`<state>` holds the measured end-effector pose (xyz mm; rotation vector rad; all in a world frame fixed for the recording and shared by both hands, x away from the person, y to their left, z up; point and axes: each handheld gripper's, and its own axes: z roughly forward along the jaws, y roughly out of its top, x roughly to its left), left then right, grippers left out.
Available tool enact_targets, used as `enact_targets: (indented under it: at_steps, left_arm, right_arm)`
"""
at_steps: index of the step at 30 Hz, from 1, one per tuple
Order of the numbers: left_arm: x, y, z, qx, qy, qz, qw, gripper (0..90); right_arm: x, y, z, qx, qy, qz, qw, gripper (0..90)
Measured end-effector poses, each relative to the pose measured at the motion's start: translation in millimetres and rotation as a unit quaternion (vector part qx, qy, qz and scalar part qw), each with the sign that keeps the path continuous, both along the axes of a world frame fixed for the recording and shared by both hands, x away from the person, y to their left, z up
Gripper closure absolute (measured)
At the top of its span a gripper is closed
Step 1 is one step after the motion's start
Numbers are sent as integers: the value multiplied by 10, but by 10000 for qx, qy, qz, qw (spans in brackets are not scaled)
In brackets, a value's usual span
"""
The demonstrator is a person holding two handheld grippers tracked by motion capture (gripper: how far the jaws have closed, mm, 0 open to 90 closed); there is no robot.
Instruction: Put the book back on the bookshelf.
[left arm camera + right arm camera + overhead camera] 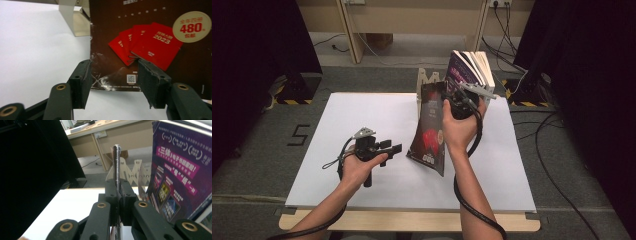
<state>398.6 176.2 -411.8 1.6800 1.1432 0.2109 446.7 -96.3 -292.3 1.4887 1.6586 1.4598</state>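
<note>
Nearest the person, the left gripper (393, 148) is held low over the white sheet-covered table (362, 120), its jaws apart and empty. Just beyond it, a thin dark brown glossy magazine with red booklets printed on its cover (430, 131) is stood tilted on its lower edge on the sheet, its top edge clamped between the closed jaws of the right gripper (119, 195). The magazine is judged light, floppy and slippery, so a hold near the spine would be steadier. Farther back, purple-covered books (467, 67) are leaned in a pale wooden rack (428, 77). The cover's print is read in the left gripper view; the clamped edge is seen end-on in the right gripper view
</note>
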Motion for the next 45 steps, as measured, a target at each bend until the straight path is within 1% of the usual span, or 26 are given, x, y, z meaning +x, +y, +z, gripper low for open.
enact_targets:
  at_steps: [3,6,8,11,12,15,16,18,20,21,26,30,33,36,38,42,45]
  left_arm:
    - [18,-49,59,-16,-68,-57,10000,449]
    - [34,-108,126,-47,-139,-126,9998,449]
    - [46,-146,167,-21,-184,-147,9997,449]
    - [66,-191,225,-19,-244,-164,9996,448]
    - [74,-207,250,-15,-274,-167,9995,448]
    - [89,-247,310,-39,-332,-205,9992,448]
    - [96,-267,332,-74,-352,-224,9991,447]
    - [118,-312,382,-174,-384,-282,9987,447]
    - [143,-372,449,-179,-474,-317,9982,445]
    - [152,-395,473,-190,-500,-326,9980,445]
    - [207,-581,638,-188,-635,-455,9968,439]
    - [240,-721,751,-135,-701,-563,9959,429]
    - [253,-791,800,-85,-710,-625,9955,420]
    - [284,-854,823,32,-752,-639,9951,411]
    - [309,-893,830,25,-712,-646,9954,406]
    - [347,-989,842,116,-678,-681,9953,395]
    - [375,-1033,855,192,-735,-610,9952,394]
  right_arm:
    - [23,36,22,-45,-61,-35,10000,873]
    - [57,72,37,-56,-63,-55,9999,873]
    - [81,90,52,-90,-71,-57,9999,873]
    - [102,112,69,-58,-91,-77,9999,873]
    - [107,120,74,-70,-132,-87,9999,873]
    - [116,142,94,-61,-212,-91,9997,872]
    - [121,151,101,-73,-196,-79,9997,872]
    - [141,169,101,-56,-161,-57,9998,871]
    - [147,183,98,-65,-161,-41,9998,871]
    - [147,186,98,-113,-179,-46,9998,871]
    - [142,203,102,-81,-170,-41,9998,870]
    - [139,215,104,-133,-170,-32,9998,870]
    - [139,199,100,-131,-170,-33,9998,870]
    - [140,189,85,-117,-131,-39,9998,870]
    - [137,188,73,-150,-134,-32,9998,870]
    - [137,195,63,-184,-116,-33,9998,870]
    - [137,193,67,-215,-142,-37,9997,870]
